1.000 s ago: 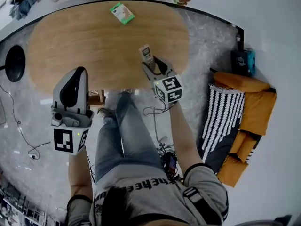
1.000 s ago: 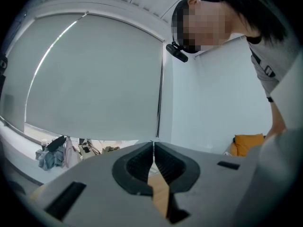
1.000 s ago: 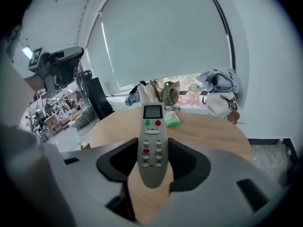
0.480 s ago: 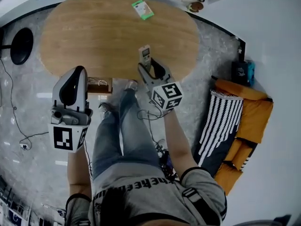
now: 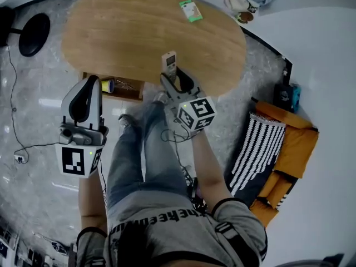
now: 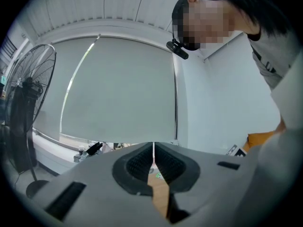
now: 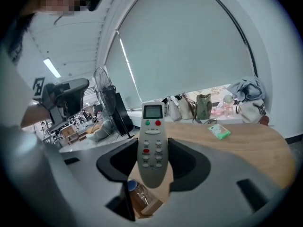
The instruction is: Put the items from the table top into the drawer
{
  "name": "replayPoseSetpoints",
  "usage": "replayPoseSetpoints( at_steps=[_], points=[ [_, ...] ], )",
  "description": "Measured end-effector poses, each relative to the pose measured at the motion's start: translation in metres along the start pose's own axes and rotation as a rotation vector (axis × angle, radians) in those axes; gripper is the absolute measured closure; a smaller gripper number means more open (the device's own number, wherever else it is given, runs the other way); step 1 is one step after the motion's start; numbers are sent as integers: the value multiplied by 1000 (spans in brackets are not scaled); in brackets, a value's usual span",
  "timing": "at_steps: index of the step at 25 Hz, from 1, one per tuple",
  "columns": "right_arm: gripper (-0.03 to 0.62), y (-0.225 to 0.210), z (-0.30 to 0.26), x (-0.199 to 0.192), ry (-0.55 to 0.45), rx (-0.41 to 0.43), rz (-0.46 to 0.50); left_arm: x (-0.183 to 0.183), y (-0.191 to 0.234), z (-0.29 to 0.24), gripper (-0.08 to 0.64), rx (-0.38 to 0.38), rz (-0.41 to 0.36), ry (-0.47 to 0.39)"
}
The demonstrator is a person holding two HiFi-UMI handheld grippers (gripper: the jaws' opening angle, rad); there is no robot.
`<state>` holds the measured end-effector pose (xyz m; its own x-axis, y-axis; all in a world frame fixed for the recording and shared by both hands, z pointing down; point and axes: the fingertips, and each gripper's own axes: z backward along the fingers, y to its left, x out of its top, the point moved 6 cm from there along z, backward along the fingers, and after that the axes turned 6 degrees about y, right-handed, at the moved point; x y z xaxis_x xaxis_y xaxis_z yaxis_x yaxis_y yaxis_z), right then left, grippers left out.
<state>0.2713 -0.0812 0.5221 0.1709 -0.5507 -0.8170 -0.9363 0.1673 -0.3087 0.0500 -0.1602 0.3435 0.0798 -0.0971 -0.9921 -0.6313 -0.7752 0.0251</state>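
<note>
Firmly, the right gripper's (image 7: 152, 160) fingers (image 7: 124, 161) were clamped on the lower half of a remote (image 7: 152, 145), which stood up between them, screen end away from the person. The left gripper's (image 6: 153, 162) fingers (image 6: 137, 167) were pressed together with nothing between them.

From the head view, the right gripper (image 5: 173, 77) reached forward with the arm stretched out, so the remote (image 5: 169, 63) sat over the near edge of the table (image 5: 128, 38). The left gripper (image 5: 89, 85) was held closer in, over the floor, its tip near the left end of the open drawer (image 5: 125, 90).

No print on the remote could be read. It was pale grey, with a small screen, a green and a red button beneath it, and rows of grey keys. A green packet (image 5: 191, 10) lay on the table's far side; a yellow roll (image 5: 107, 85) lay in the drawer.
</note>
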Motion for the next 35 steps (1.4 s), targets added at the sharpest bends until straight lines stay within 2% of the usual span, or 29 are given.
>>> replayPoseSetpoints(
  at_steps=[9,14,20,24,31,35],
  points=[
    [396,63,-49,-22,113,100,115,-12,46,59,548,110,12,-8],
    [396,90,-81,-43,211,152,198,-40,67,94,548,136,16,48],
    [396,118,-119,-73,344,208,302,-38,94,111,548,221,40,-17],
    [396,138,-145,-94,416,249,364,-65,108,140,548,246,39,31],
    [396,166,-192,-118,525,318,493,-83,128,172,548,346,61,19],
    [396,178,-216,-132,568,331,551,-94,137,187,548,380,68,14]
  ],
)
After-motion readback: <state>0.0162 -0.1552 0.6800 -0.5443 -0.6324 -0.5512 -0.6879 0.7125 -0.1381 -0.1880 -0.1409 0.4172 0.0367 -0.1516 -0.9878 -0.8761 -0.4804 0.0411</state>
